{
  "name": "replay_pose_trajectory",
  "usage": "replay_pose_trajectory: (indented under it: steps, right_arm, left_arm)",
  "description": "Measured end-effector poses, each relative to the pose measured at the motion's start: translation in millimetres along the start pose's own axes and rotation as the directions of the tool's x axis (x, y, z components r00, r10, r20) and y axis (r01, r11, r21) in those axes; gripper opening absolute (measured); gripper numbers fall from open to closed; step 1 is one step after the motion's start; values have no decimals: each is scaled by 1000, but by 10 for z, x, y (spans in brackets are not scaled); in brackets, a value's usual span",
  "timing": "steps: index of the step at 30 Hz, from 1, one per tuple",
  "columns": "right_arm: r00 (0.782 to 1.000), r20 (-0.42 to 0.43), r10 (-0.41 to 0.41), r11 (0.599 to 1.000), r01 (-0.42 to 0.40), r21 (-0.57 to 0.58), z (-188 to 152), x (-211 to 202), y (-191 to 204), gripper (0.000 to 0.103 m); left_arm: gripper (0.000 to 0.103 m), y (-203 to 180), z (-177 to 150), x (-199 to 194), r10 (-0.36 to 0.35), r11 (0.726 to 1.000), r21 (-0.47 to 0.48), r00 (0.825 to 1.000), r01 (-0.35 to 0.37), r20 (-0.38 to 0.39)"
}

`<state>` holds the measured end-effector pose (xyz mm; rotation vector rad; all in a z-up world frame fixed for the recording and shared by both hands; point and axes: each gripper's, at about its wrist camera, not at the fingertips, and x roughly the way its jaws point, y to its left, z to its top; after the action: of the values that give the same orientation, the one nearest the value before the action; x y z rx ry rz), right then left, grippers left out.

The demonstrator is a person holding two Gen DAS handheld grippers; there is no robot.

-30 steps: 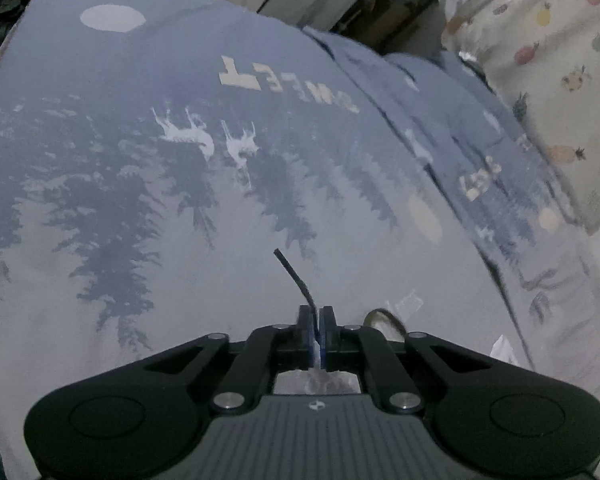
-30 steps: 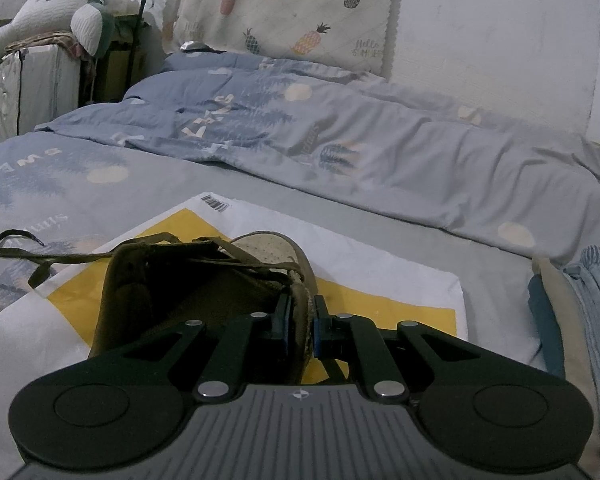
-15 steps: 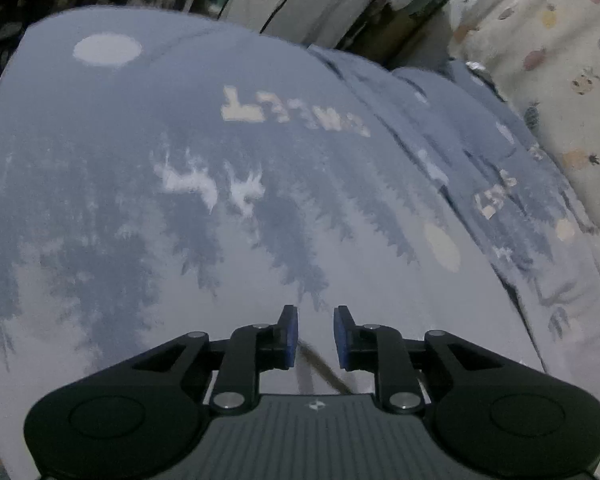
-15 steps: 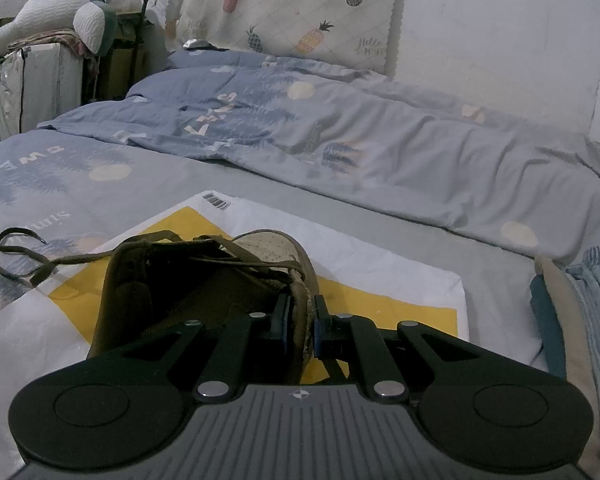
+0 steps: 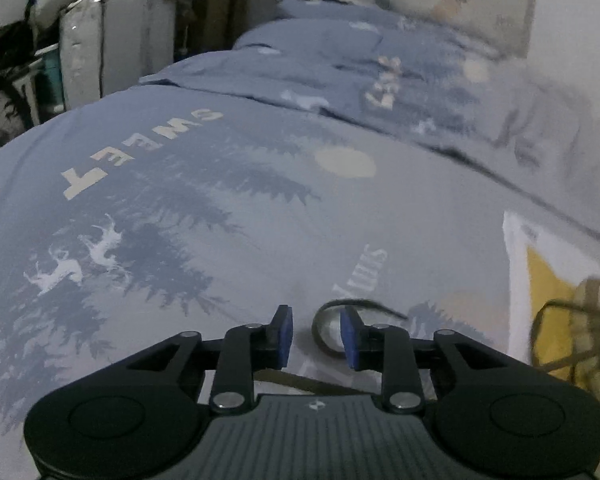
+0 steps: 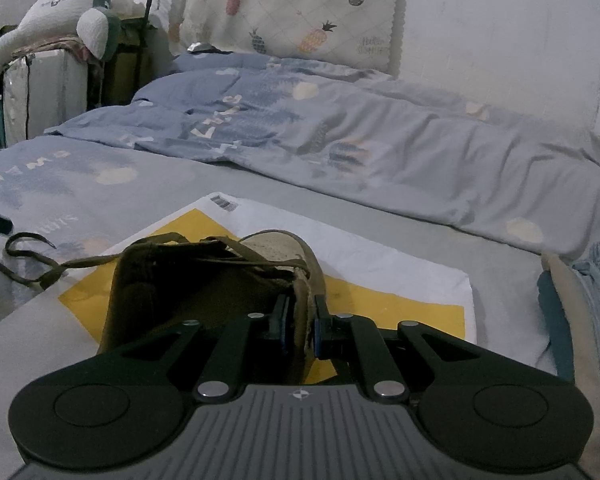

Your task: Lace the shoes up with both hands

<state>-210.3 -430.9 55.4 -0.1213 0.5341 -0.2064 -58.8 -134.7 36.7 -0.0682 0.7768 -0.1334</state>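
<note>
Left view, left gripper [image 5: 315, 336]: its jaws have just been opening. They stand apart, with nothing pinched.
Left view, lace [image 5: 320, 330]: a dark loop lies loose on the bed [image 5: 228, 216]. It curls up in the gap between the 2 blue pads [image 5: 284, 336], and no pad presses on it.
Left view, bag [image 5: 540, 264]: white and yellow, flat on the bed near the right edge of the picture.
Left view, shoe [image 5: 596, 308]: only a blurry brown bit shows, on the bag at the far right.
Right view, right gripper [image 6: 300, 330]: clenched on the shoe's [image 6: 204, 280] back rim. 1 pad is inside the shoe and 1 is outside.
Right view, shoe: brown, sitting on the bag [image 6: 380, 264] with its toe pointing away.
Right view, lace [image 6: 32, 256]: it runs from the shoe out to the left, off the bag, and ends in a loop on the bed [image 6: 340, 216].
Right view, quilt [image 6: 380, 148]: blue, bunched up along the far side of the bed.
</note>
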Motion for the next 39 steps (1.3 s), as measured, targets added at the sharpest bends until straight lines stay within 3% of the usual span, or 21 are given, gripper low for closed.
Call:
replay_pose_trajectory:
  steps: [5, 6, 7, 10, 16, 19, 22, 24, 26, 28, 31, 35, 39]
  right_arm:
    - [1000, 16, 20, 1000, -21, 13, 0, -57, -29, 9]
    - [1000, 18, 25, 1000, -26, 18, -3, -64, -35, 11]
    - [999, 20, 30, 999, -30, 22, -5, -70, -40, 12]
    - [999, 34, 38, 999, -39, 34, 10, -98, -65, 12]
    - [994, 91, 59, 991, -69, 118, 76, -195, -204, 16]
    - [990, 110, 93, 970, -115, 214, 104, -218, -324, 17]
    - [980, 132, 148, 920, -185, 345, 120, -237, -489, 24]
    - [972, 156, 177, 877, -228, 423, 128, -256, -591, 35]
    - [964, 183, 191, 837, -258, 483, 140, -291, -681, 38]
    - [950, 221, 222, 780, -309, 545, 136, -316, -777, 38]
    - [907, 299, 296, 628, -421, 654, 83, -306, -933, 39]
    - [850, 373, 372, 379, -506, 775, -54, -188, -1103, 39]
    - [828, 419, 373, 223, -518, 826, -145, -69, -1212, 39]
  left_arm:
    - [25, -58, -58, 161, 45, 997, 64, 999, -44, -19]
    - [23, -67, -55, 175, 44, 997, 66, 999, -43, -18]
    - [15, -78, -50, 182, 39, 997, 67, 999, -38, -16]
    - [1, -100, -38, 194, 21, 998, 66, 1000, -21, -6]
    - [1, -214, 51, 50, -95, 995, -7, 992, 95, 78]
    - [1, -405, 122, -147, -198, 979, -11, 969, 202, 145]
    - [1, -660, 123, -391, -324, 946, 52, 915, 321, 241]
    - [1, -844, 97, -512, -400, 916, 106, 875, 386, 274]
    - [1, -1016, 61, -591, -464, 886, 141, 841, 442, 277]
    - [1, -1187, 6, -646, -504, 864, 179, 819, 471, 273]
    - [1, -1412, -81, -692, -544, 838, 217, 798, 501, 261]
    - [1, -1634, -176, -754, -592, 802, 273, 765, 531, 252]
    - [1, -1751, -263, -852, -649, 758, 302, 715, 578, 261]
